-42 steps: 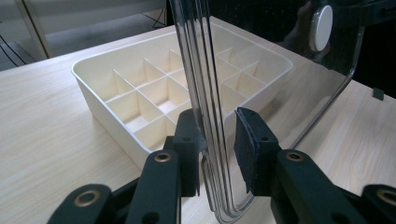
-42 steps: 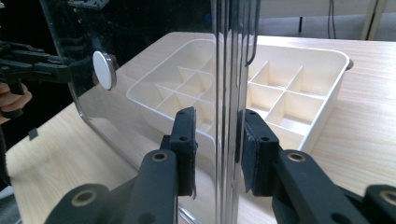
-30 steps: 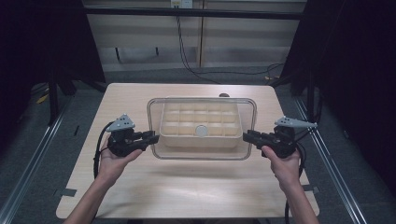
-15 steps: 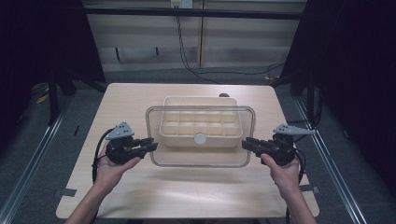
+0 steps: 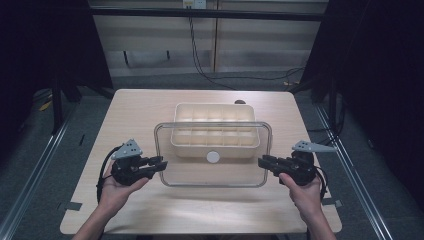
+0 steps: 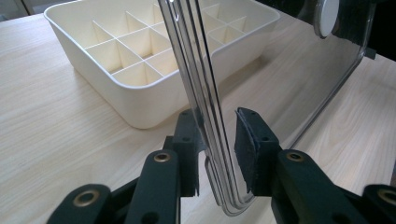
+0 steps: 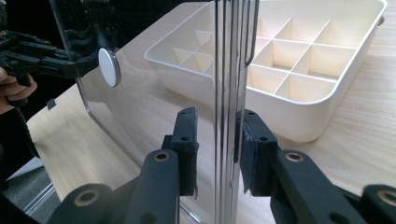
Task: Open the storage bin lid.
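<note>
Altogether: one clear lid (image 5: pixel 214 170), one divided tray (image 5: pixel 215 129), two tongs (image 5: pixel 159 165) (image 5: pixel 265 162).

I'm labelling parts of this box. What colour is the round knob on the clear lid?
White; the knob shows best in the right gripper view.

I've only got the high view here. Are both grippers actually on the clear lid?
Observer: Left gripper has the lid's edge between its jaws, with a gap at one pad.
Operator: And the right?
Observer: Right gripper straddles the opposite edge, pads close to it.
Operator: Anything in the tray?
Observer: The tray's visible compartments are empty.
</note>
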`<move>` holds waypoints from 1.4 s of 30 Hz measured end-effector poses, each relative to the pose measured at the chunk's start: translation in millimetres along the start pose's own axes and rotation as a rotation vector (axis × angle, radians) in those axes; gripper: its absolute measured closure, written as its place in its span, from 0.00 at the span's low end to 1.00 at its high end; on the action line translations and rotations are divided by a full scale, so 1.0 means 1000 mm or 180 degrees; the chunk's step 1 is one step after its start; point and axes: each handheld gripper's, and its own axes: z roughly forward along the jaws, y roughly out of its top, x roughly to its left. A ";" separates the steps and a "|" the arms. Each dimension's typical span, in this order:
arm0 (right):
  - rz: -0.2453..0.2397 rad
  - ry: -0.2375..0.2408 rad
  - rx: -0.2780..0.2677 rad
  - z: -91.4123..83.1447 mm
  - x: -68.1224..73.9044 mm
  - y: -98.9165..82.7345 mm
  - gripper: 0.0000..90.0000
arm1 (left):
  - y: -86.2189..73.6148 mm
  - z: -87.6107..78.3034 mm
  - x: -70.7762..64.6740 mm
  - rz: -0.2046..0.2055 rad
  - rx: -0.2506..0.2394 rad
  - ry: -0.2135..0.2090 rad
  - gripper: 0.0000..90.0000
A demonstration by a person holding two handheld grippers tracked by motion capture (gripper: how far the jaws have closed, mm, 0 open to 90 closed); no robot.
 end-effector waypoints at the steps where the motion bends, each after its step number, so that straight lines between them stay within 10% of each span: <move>1: -0.0022 0.0009 0.0015 -0.001 0.001 -0.001 0.79 | -0.001 0.000 -0.001 0.0006 0.0018 -0.0006 0.79; 42: 0.0140 0.0187 0.0307 -0.012 0.018 -0.050 0.82 | -0.042 -0.005 -0.021 -0.0116 0.0368 -0.0127 0.79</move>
